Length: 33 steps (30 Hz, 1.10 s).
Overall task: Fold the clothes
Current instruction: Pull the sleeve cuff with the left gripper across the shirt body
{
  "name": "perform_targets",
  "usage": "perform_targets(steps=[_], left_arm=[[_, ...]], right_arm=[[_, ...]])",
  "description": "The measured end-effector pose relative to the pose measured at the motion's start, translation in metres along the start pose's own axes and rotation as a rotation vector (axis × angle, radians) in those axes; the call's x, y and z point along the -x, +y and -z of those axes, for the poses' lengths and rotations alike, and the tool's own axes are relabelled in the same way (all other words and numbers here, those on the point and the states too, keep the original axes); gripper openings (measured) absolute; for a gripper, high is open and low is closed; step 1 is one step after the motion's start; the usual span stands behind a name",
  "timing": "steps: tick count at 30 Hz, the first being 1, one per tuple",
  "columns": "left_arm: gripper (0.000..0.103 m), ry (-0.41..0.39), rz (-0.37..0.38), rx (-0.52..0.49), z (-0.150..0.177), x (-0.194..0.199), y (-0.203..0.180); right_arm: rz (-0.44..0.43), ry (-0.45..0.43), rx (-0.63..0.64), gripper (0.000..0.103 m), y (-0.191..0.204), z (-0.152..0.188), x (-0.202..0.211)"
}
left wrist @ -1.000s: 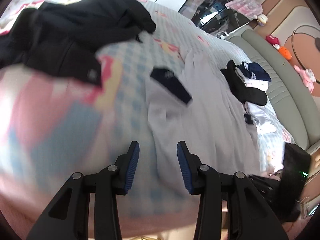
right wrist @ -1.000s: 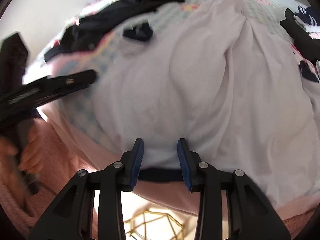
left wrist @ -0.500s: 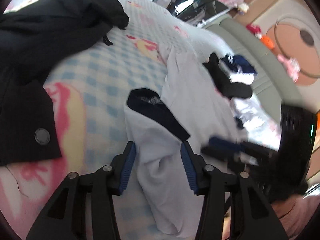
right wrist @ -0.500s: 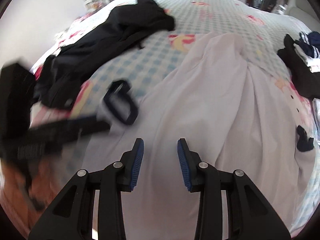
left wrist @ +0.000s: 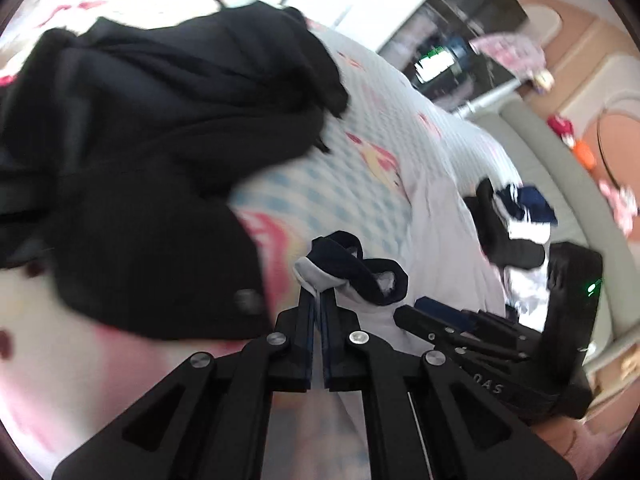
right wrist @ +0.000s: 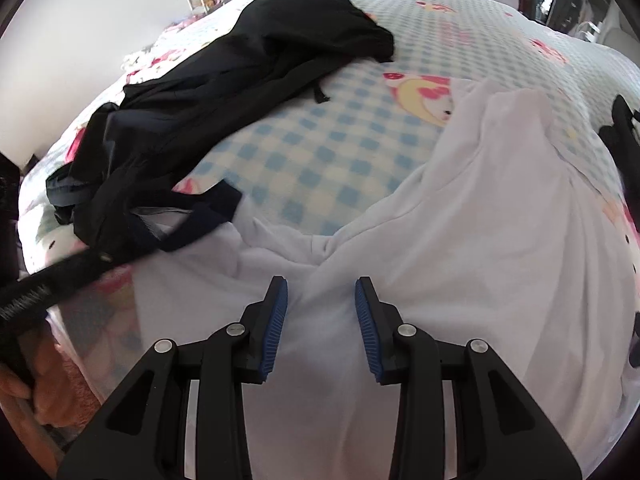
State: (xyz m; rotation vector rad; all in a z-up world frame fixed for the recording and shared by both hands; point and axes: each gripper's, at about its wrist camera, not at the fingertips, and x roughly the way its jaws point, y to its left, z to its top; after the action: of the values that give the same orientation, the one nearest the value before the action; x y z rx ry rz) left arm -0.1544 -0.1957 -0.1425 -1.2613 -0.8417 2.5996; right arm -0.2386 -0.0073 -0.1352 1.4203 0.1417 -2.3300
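Lighting: bright, even daylight across both views; source not visible. Highlights: white cotton garment (right wrist: 480, 240) near washed out; pale wall at upper left of the right wrist view overexposed. Shadows: soft, shallow, beneath the crumpled black fabric garment (left wrist: 160, 140). Blur: left wrist view smeared throughout, the blue-and-white checked cartoon-print bedspread (left wrist: 380, 152) indistinct; right wrist view sharper, softening at left edge. Distortion: strong fisheye curvature, dark circular vignette at all corners.

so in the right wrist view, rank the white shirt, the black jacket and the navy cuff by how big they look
1. white shirt, though it lies nearest the camera, which flatters it
2. black jacket
3. navy cuff, clearly smallest
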Motion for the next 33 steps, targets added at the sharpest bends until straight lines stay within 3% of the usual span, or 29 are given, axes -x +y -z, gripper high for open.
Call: perform_targets(steps=[6,8,10,13,17,19,22,24,27,29,33], left_arm=[[0.008,0.041,0.032,0.05,-0.004,-0.004,0.01],[0.023,0.046,0.029,0.027,-0.003,-0.005,0.006],[0.031,0.038,0.037,0.012,-0.003,-0.005,0.004],[0.031,0.029,0.037,0.028,-0.006,0.0,0.006],[0.03,-0.001,0.005,0.038,0.012,0.021,0.007],[0.03,0.025,0.005,-0.012,0.027,0.022,-0.002],[0.03,0.083,0.023,-0.084,0.043,0.015,-0.019],[0.03,0.156,0.068,-0.071,0.051,0.006,-0.022],[0.03,0.225,0.062,-0.049,0.061,-0.004,-0.021],[0.03,0.244,0.065,-0.04,0.064,-0.006,-0.021],[0.03,0.283,0.053,-0.045,0.07,-0.011,-0.022]], right_arm=[[0.065,-0.016,0.019,0.037,0.004,0.002,-0.002],[0.136,-0.012,0.006,0.04,-0.006,0.002,-0.004],[0.197,-0.009,-0.011,0.04,-0.017,0.003,-0.006],[0.077,-0.035,-0.106,0.04,-0.03,0.012,0.02],[-0.043,-0.065,-0.02,0.04,-0.004,0.037,0.053],[-0.045,-0.049,0.064,0.04,0.016,0.052,0.055],[-0.027,-0.006,0.09,0.04,0.024,0.066,0.038],[-0.006,0.019,0.087,0.039,0.025,0.074,0.026],[0.036,-0.001,0.094,0.038,0.027,0.074,0.032],[0.072,-0.025,0.101,0.038,0.027,0.073,0.043],[0.056,-0.027,0.071,0.04,0.016,0.082,0.055]])
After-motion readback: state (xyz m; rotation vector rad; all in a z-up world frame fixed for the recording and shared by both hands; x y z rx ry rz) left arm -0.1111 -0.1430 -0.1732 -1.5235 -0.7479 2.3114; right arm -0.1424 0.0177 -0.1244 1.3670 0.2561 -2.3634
